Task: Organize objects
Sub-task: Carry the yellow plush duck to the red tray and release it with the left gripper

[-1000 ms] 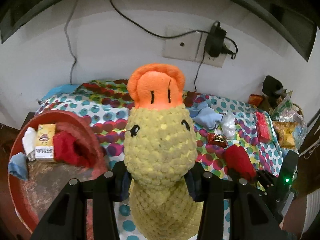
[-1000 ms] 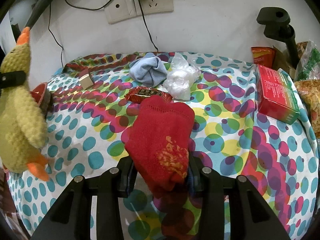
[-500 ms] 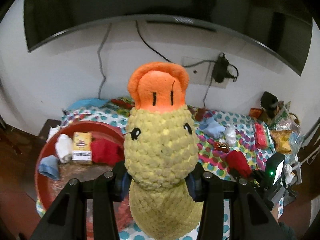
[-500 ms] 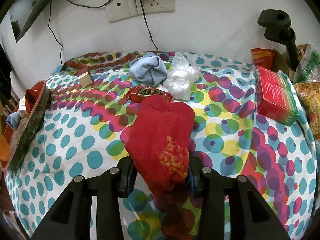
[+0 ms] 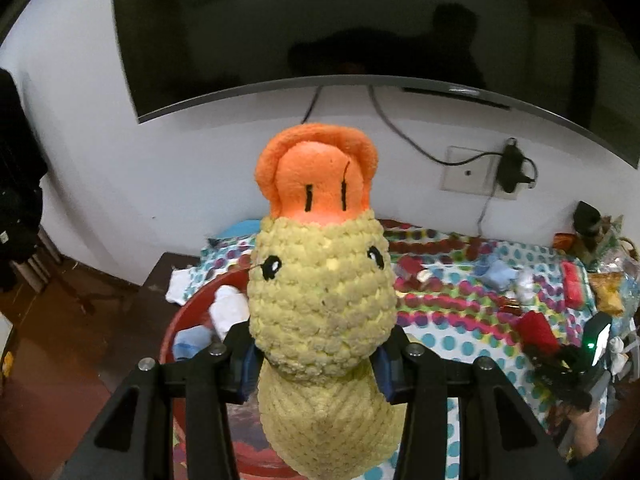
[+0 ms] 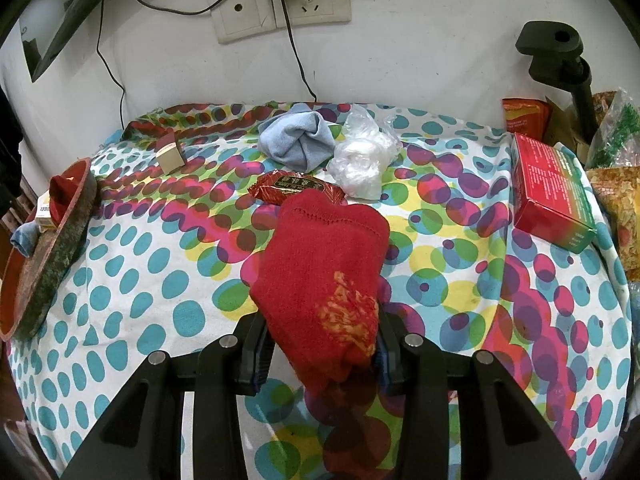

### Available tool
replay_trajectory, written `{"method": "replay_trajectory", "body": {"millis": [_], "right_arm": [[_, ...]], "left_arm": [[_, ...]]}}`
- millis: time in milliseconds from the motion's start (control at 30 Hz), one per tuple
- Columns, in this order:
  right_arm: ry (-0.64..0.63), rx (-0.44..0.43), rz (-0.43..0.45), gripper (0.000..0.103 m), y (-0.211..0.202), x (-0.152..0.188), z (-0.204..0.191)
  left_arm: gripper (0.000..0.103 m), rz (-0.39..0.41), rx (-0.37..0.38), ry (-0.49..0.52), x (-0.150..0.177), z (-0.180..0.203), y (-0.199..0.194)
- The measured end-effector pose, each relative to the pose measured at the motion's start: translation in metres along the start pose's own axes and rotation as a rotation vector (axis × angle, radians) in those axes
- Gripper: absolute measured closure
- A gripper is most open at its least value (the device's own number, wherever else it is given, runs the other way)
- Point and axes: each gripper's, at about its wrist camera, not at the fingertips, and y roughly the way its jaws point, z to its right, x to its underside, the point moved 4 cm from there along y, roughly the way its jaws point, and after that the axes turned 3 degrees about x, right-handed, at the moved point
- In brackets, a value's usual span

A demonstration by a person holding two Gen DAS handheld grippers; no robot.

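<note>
A yellow crocheted duck (image 5: 320,300) with an orange bill fills the left wrist view. My left gripper (image 5: 316,368) is shut on its neck and holds it high above a round red tray (image 5: 176,328). The tray holds white and blue cloths. In the right wrist view my right gripper (image 6: 320,354) is shut on a red sock (image 6: 320,272) with a yellow pattern, just above the dotted tablecloth (image 6: 120,280). The red tray (image 6: 48,248) sits at the table's left edge. My right gripper with its sock (image 5: 536,330) shows small at the right of the left wrist view.
On the cloth lie a blue cloth bundle (image 6: 296,136), a crumpled clear bag (image 6: 360,160), a dark red snack packet (image 6: 294,188), a small tan box (image 6: 170,152) and a red carton (image 6: 548,192). Snack bags and a black clamp stand (image 6: 560,56) crowd the right. A dark screen (image 5: 360,32) hangs on the wall.
My left gripper has risen and pulled back with the duck, so the table and tray look smaller and the screen fills the top. The right gripper and red sock stayed still.
</note>
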Motion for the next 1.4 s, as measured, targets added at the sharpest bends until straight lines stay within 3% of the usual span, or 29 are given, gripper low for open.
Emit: {"method": "replay_trajectory", "body": {"millis": [333, 667, 933, 1400], "right_arm": [[-0.004, 0.004, -0.001, 0.064, 0.000, 0.000, -0.002], [-0.014, 0.016, -0.002, 0.064, 0.000, 0.000, -0.002], [-0.030, 0.034, -0.004, 0.064, -0.002, 0.001, 0.002], [-0.045, 0.052, -0.006, 0.064, -0.004, 0.002, 0.007]], "left_arm": [[0.058, -0.055, -0.124, -0.019, 0.011, -0.059, 0.026], [0.058, -0.133, -0.193, -0.022, 0.029, -0.103, 0.069], [0.057, -0.196, -0.201, -0.028, 0.041, -0.119, 0.111], [0.057, -0.223, -0.190, -0.050, 0.040, -0.125, 0.155]]}}
